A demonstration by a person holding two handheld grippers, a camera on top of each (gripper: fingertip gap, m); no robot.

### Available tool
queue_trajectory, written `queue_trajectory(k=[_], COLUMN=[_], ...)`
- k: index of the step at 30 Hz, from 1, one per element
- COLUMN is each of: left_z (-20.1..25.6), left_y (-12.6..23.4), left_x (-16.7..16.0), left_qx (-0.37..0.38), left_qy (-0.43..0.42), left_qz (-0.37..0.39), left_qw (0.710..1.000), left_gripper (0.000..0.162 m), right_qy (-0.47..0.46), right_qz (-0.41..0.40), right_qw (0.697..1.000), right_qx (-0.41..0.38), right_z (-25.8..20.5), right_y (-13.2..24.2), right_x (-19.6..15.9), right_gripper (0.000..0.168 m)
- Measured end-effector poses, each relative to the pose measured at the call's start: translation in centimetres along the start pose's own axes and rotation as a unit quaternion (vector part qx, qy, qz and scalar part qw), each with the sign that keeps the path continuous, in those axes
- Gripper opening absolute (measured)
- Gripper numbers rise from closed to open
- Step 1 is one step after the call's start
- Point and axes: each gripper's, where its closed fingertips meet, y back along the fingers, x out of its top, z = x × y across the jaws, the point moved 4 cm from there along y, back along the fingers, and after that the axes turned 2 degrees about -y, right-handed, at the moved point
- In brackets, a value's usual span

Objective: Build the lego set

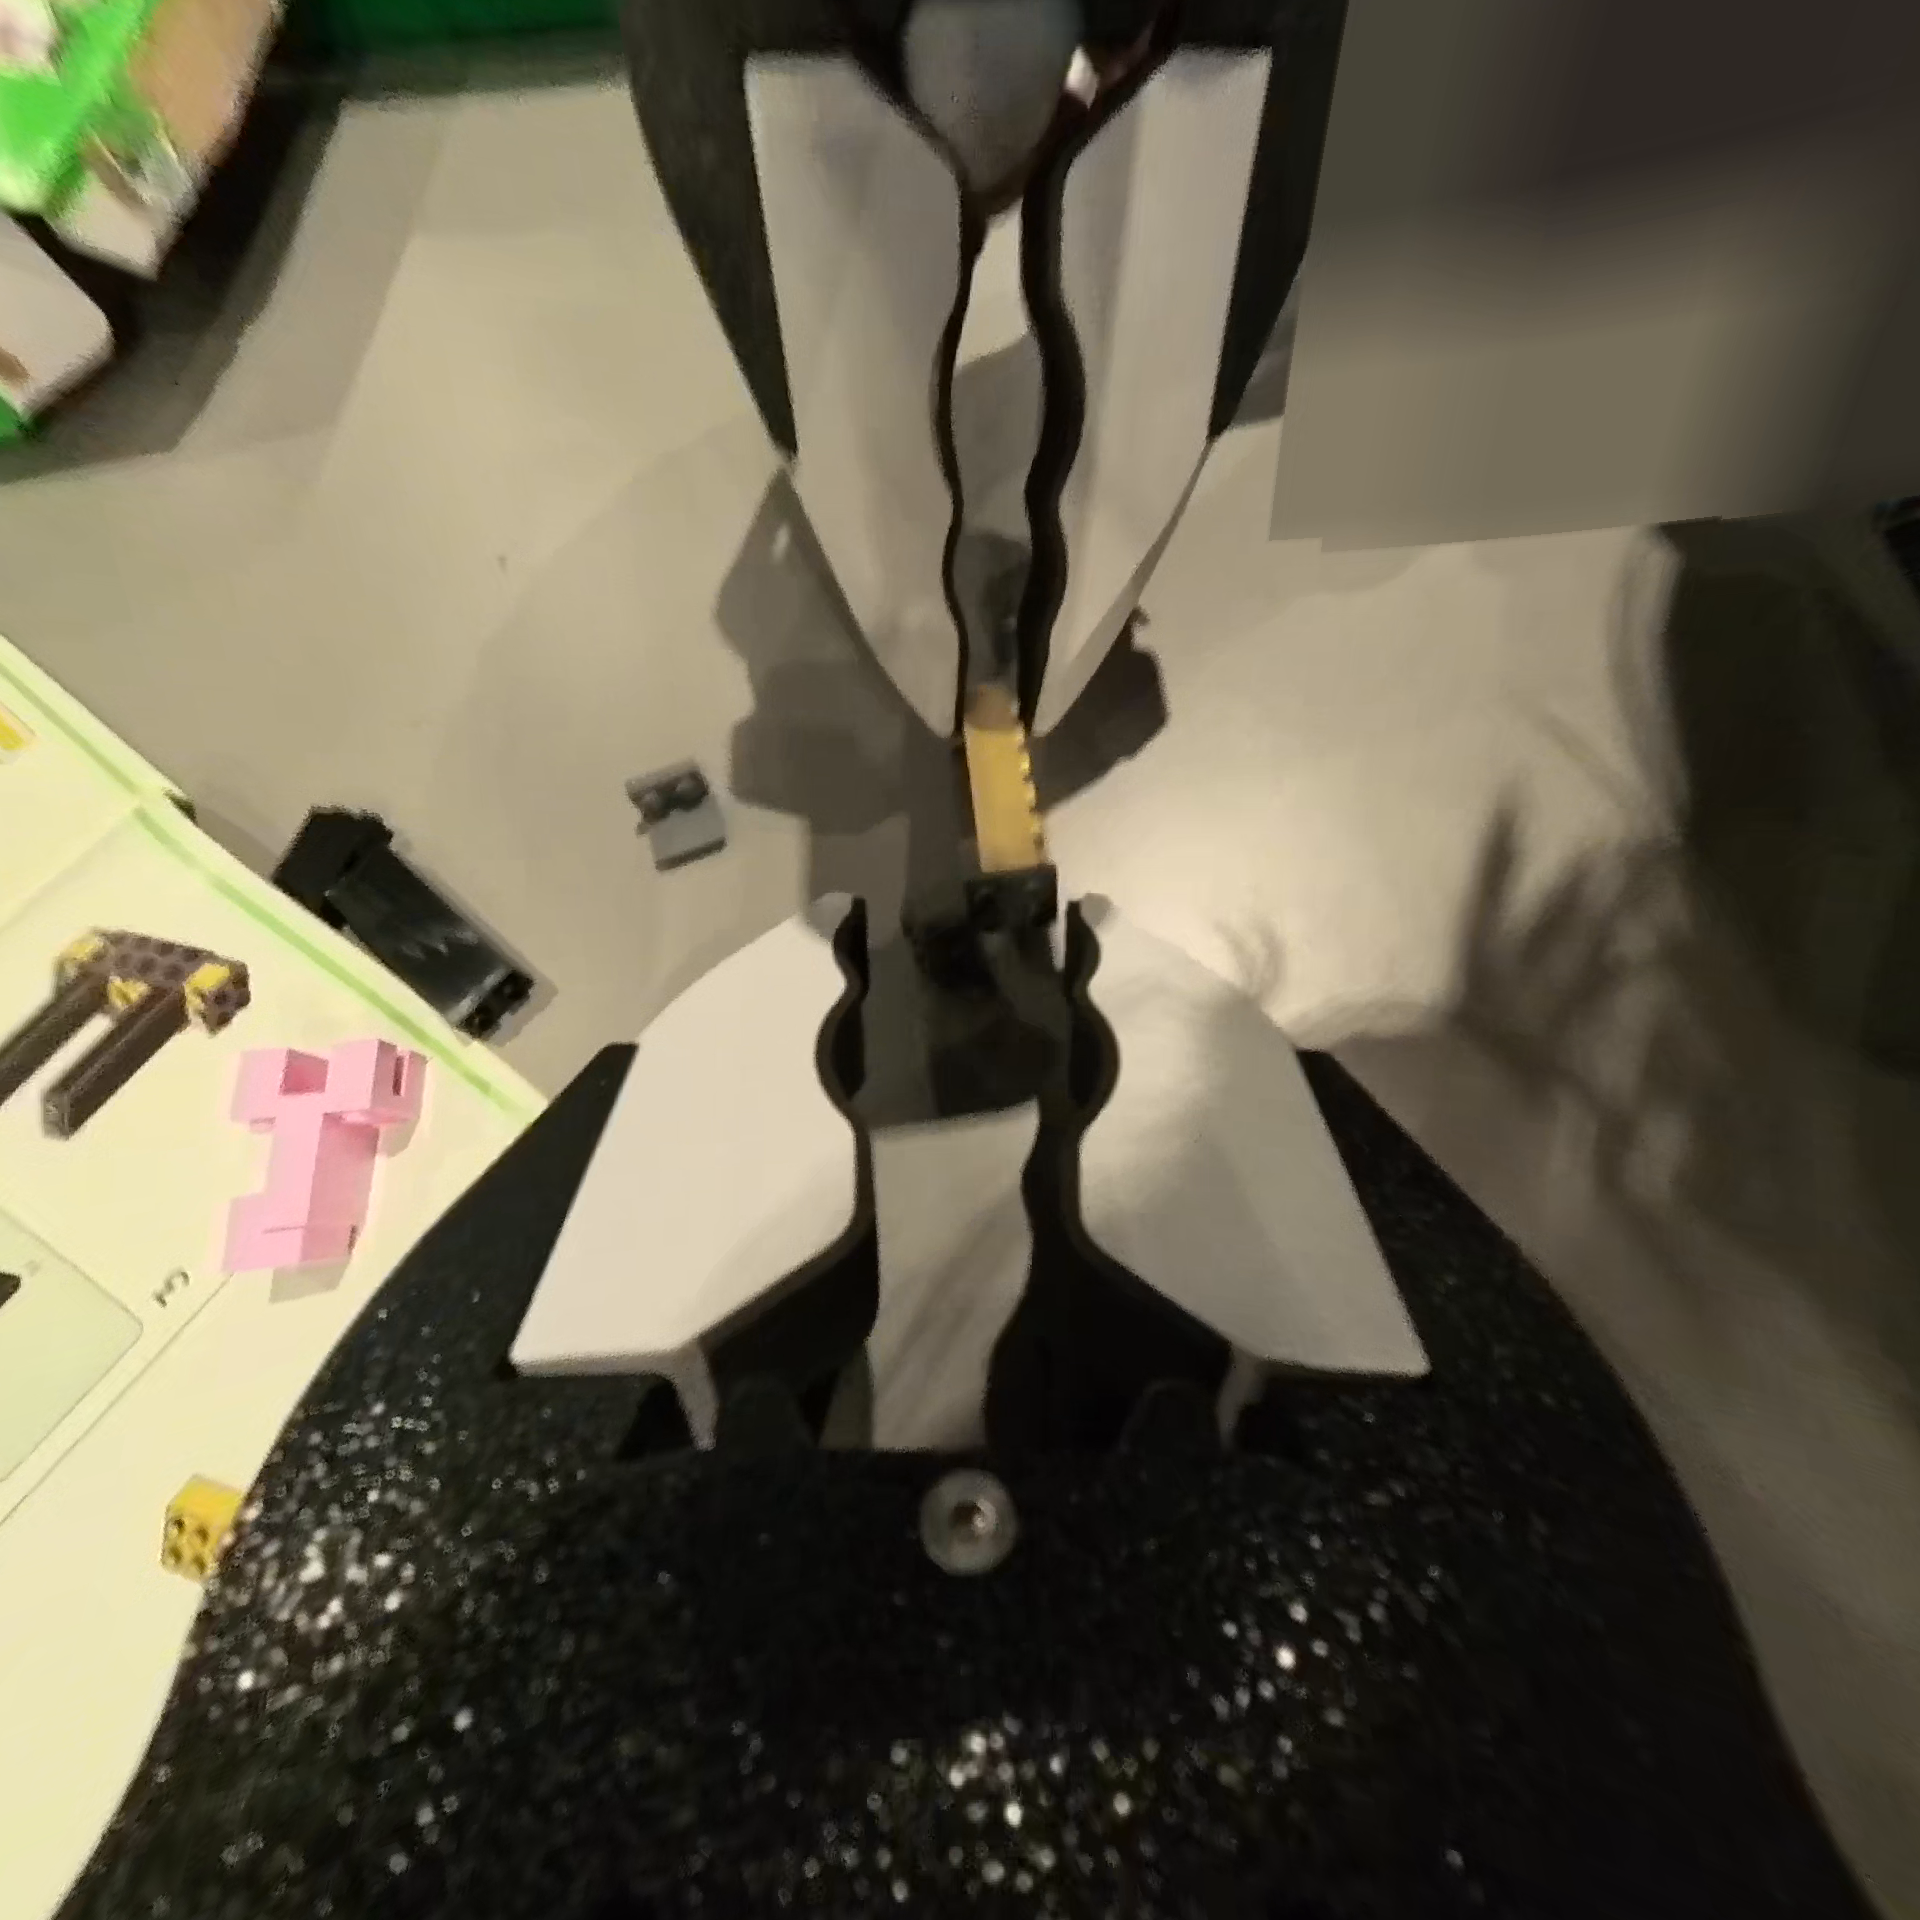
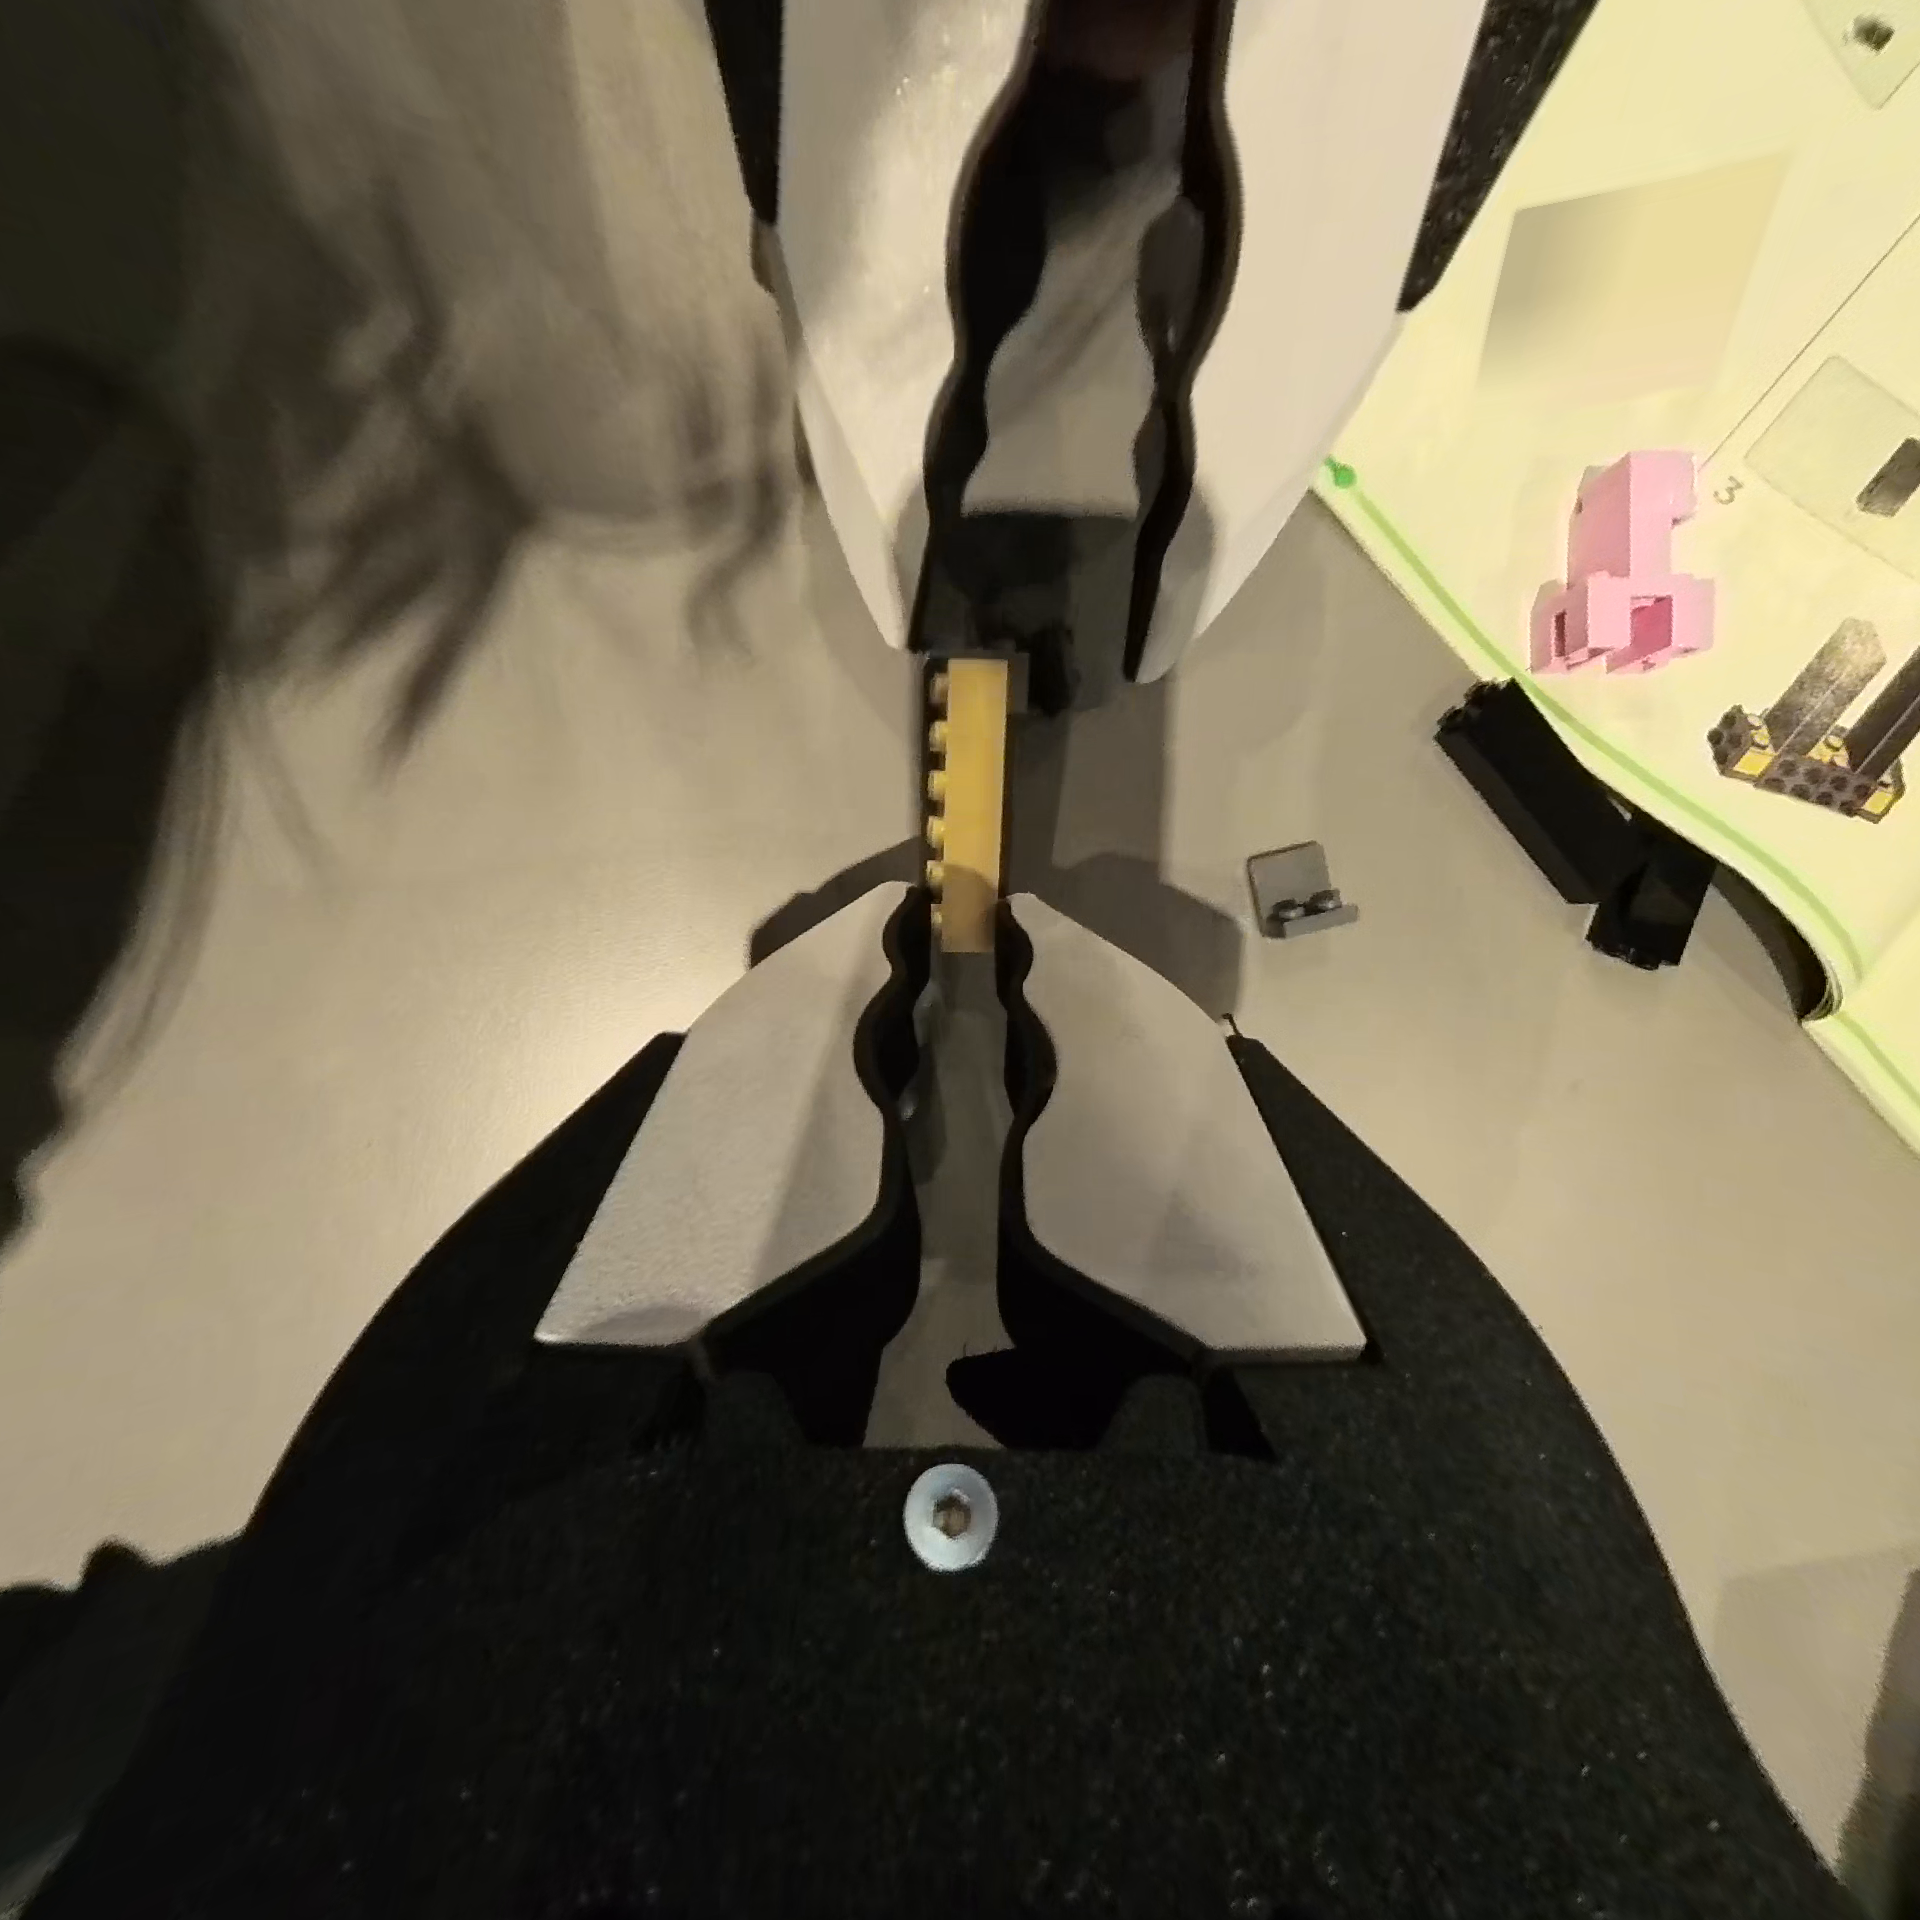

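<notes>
My right gripper (image 2: 958, 904) is shut on one end of a long tan studded brick (image 2: 971, 800), held above the table with its studs to the left. My left gripper (image 1: 966, 914) is shut on a small black piece (image 1: 987, 925). The two grippers face each other tip to tip. The far end of the tan brick (image 1: 1003, 800) meets the black piece (image 2: 1044, 644). The right gripper (image 1: 992, 707) shows at the top of the left wrist view, and the left gripper (image 2: 1023, 655) at the top of the right wrist view.
An open instruction booklet (image 1: 104, 1039) (image 2: 1662, 312) lies beside the grippers with a pink lego figure (image 1: 312, 1143) (image 2: 1631, 582) on it. On the table are a long black piece (image 1: 416, 925) (image 2: 1558, 810), a small grey bracket (image 1: 675, 816) (image 2: 1299, 894) and a small yellow brick (image 1: 197, 1532). A green box (image 1: 83, 104) is at the far edge.
</notes>
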Motion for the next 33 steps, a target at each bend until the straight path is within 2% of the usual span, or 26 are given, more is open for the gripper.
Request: queue_trajectory(k=[3, 8, 15, 19, 22, 26, 29, 33], left_z=[0.6, 1.4, 1.6, 2.2, 2.7, 2.8, 2.7, 2.5], left_y=[0.3, 0.8, 2.3, 3.7, 4.1, 4.2, 4.1, 4.0], left_x=[0.8, 0.6, 0.0, -1.1, -2.1, -2.4, -2.7, -3.2], left_qx=[0.012, 0.04, 0.074, 0.067, 0.045, 0.048, 0.07, 0.091], left_qy=[-0.018, -0.04, -0.045, -0.05, -0.036, -0.036, -0.042, -0.047], left_qz=[0.024, 0.02, 0.018, 0.013, 0.009, 0.002, -0.016, -0.037], left_qw=[0.999, 0.998, 0.996, 0.996, 0.998, 0.998, 0.997, 0.994], left_gripper=[0.031, 0.019, 0.017, 0.017, 0.017, 0.017, 0.017, 0.017], right_qy=[0.002, 0.017, 0.029, -0.022, -0.069, -0.08, -0.083, -0.114], right_qz=[0.021, 0.044, 0.075, 0.102, 0.135, 0.113, 0.088, 0.118], right_qw=[1.0, 0.999, 0.996, 0.994, 0.988, 0.99, 0.99, 0.977], right_qx=[-0.004, -0.013, -0.036, -0.029, -0.021, -0.032, -0.077, -0.136], right_z=[-0.2, -0.3, -0.5, 0.2, 1.2, 1.7, 2.2, 3.0], right_y=[0.0, -0.1, -0.2, 0.3, 0.1, -1.4, -1.7, -0.8], right_x=[0.4, 1.4, 2.9, 2.2, 1.5, 1.2, 0.8, -0.1], right_gripper=[0.011, 0.012, 0.012, 0.025, 0.024, 0.02, 0.016, 0.016])
